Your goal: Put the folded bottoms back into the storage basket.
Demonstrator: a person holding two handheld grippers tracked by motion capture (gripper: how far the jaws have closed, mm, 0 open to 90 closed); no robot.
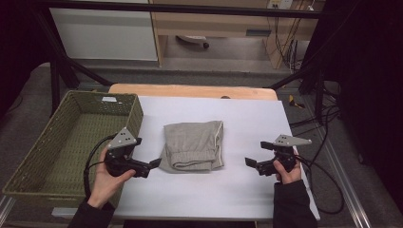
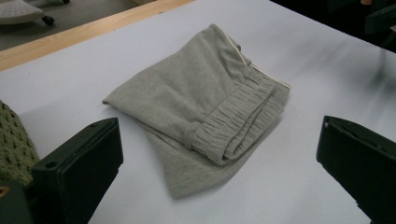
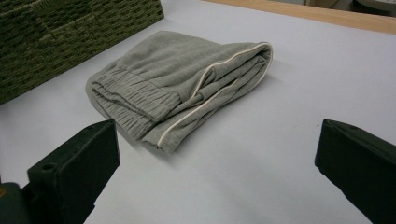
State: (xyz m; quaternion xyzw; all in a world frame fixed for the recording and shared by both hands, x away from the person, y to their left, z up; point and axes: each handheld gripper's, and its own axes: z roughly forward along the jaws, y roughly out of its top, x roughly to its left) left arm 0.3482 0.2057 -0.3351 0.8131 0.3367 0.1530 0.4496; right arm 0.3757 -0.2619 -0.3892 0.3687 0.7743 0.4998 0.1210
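A folded grey garment [image 1: 194, 145] with an elastic waistband and a white piped seam lies in the middle of the white table top [image 1: 247, 118]. My left gripper [image 1: 153, 164] is open just off the garment's near left corner, jaws wide apart with nothing between them. The garment [image 2: 210, 107] lies ahead of those jaws in the left gripper view. My right gripper [image 1: 250, 163] is open to the right of the garment, a short gap away, empty. The right gripper view has the garment [image 3: 177, 84] ahead and to the left.
A green woven basket [image 1: 71, 137] stands at the table's left side, against my left hand; its wall [image 3: 70, 32] appears behind the garment. A wooden strip [image 1: 190, 90] edges the table's far side. Cables [image 1: 328, 156] trail off the right edge.
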